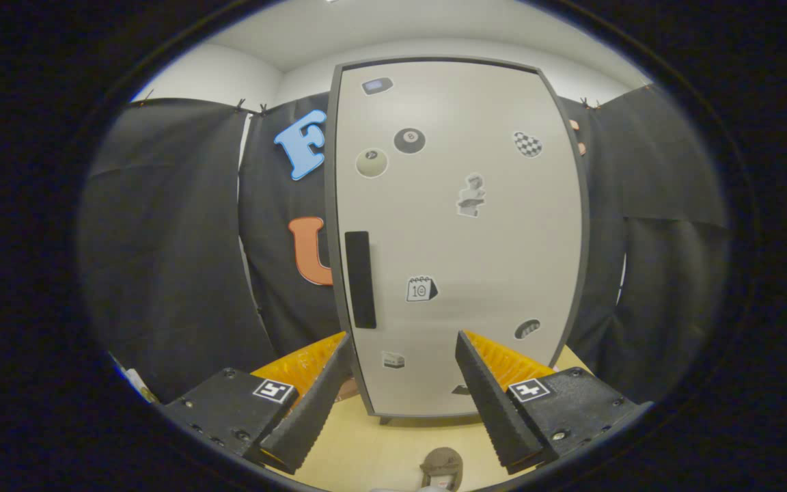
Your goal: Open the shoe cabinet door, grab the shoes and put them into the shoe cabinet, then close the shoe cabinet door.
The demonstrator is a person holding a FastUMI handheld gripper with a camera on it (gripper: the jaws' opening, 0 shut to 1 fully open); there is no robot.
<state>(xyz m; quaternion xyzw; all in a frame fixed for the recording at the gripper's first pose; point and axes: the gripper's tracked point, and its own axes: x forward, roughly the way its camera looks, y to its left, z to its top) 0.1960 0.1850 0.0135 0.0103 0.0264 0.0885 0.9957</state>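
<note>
The setting is a recording booth, not a home. Black cloth [161,239] is clipped up as walls below white room walls [216,75] and ceiling. A sticker-covered shoe cabinet [462,225] stands upright on a pale wooden worktop [373,444].

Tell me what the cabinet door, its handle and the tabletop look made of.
Door: likely laminated board, matte off-white, even and grainless, stickers on it. Handle: matte black strip, plastic or metal, unclear. Tabletop: pale wood-look surface, smooth. The hand-held gripper is open, holding nothing.

One shoe cabinet [458,232], eight stickers [409,140], one shoe [442,467]
</note>
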